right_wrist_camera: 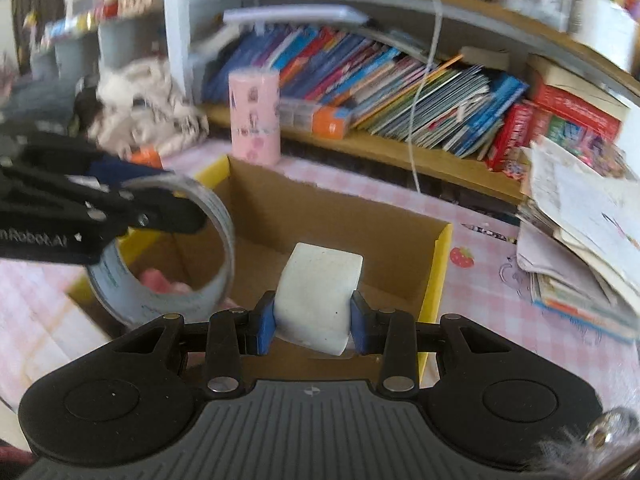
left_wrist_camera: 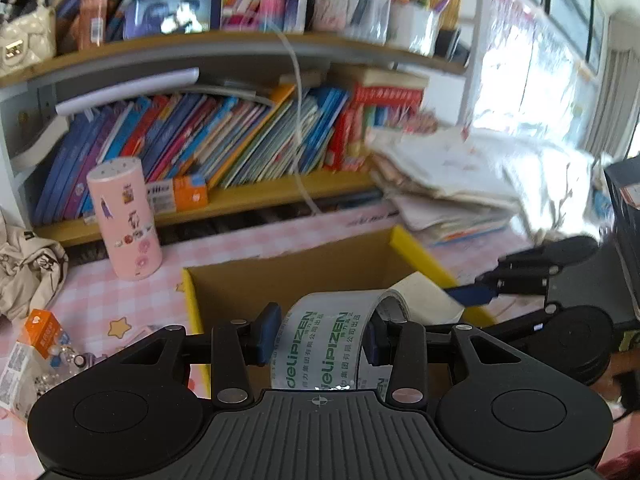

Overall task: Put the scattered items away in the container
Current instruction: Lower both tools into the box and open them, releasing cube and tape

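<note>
Above the open cardboard box (right_wrist_camera: 328, 216), the left gripper (left_wrist_camera: 320, 338) pinches a roll of packing tape (left_wrist_camera: 332, 344) while the right gripper (right_wrist_camera: 313, 326) pinches a white block (right_wrist_camera: 320, 292), both items over the box's interior.

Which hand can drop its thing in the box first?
Probably right. Its tongs hold the white block right over the open box. The left tongs hold the tape nearer the box's edge.

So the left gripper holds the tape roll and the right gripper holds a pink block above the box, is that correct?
Not quite. The block in the right gripper is white, not pink, as the right wrist view shows. The left gripper does hold the tape roll above the box.
</note>
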`<state>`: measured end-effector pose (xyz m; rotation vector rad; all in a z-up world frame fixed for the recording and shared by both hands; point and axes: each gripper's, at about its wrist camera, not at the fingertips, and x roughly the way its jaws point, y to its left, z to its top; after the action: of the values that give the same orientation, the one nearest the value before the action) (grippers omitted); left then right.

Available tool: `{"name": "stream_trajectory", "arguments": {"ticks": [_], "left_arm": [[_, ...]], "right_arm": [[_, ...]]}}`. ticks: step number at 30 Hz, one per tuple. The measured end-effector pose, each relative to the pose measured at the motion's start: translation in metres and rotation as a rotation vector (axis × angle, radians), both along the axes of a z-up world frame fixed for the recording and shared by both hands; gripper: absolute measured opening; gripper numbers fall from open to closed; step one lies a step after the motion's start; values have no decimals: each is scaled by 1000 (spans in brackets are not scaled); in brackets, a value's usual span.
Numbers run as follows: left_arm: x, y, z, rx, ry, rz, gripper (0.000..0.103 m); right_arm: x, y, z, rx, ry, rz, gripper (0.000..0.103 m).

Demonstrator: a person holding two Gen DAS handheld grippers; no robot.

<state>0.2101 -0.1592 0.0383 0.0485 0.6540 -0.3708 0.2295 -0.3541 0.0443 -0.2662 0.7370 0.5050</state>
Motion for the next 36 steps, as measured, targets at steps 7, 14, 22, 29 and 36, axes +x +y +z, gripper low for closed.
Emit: {"name": "stream_trajectory", "arguments": {"ticks": [7,14,22,29,36], "left_arm": [[32,-10,-21,111,32,11,40],[48,-19,-37,203,62,11,40],[59,-20,-46,226,81,26,40],[64,-18,-49,228,90,36,42],[57,-21,-46,231,75,13,64]], "right_arm": [[44,22,-33,-182,25,156,35],[65,47,-50,-335,1,318,35],[81,63,-63,-398,21,428,35],[90,66,-66,-408,44,455,35],[92,65,-63,-385,27,450,49]]}}
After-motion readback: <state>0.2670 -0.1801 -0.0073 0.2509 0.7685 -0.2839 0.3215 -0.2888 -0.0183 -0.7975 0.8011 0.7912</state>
